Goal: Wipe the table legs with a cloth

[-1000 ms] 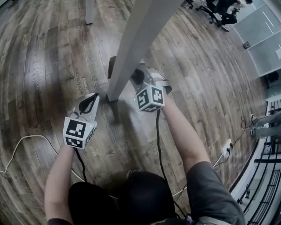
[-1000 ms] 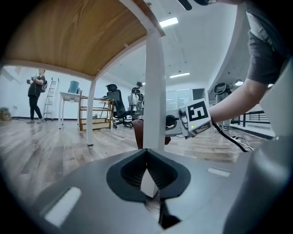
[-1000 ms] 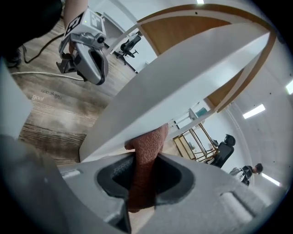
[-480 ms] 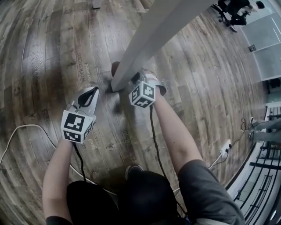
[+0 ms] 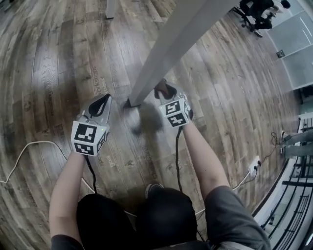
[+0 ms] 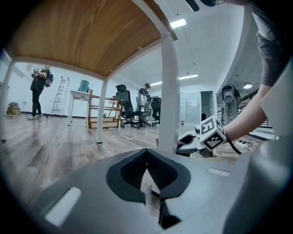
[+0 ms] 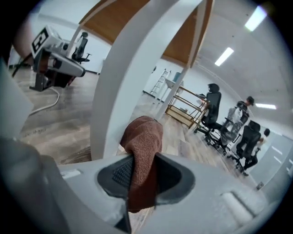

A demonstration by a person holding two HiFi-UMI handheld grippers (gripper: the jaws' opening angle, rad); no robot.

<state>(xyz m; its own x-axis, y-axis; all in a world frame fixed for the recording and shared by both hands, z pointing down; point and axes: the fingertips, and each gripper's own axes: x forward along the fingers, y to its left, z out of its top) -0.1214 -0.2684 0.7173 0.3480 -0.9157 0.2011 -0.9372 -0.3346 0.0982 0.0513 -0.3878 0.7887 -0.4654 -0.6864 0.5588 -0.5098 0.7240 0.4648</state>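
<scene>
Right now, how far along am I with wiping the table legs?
Done: I cannot tell. Nothing on the white square table leg tells wiped parts from unwiped.
In hand: the right gripper is shut on the brown terry cloth, down at that leg's foot. The left gripper is shut and empty.
Left: probably the other white legs, which stand away from the cloth.

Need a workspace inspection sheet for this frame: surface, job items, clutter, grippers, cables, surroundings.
Surface: wood plank floor.
Job's things: white table leg, upright; brown cloth beside its foot.
Clutter: nothing seen.
Grippers: right gripper shut on the cloth; left gripper shut with nothing in it, apart from the leg.
Cables: white cable on the floor at left; black lead from the right gripper; power strip at right.
Surroundings: office chairs; a person standing far off.
</scene>
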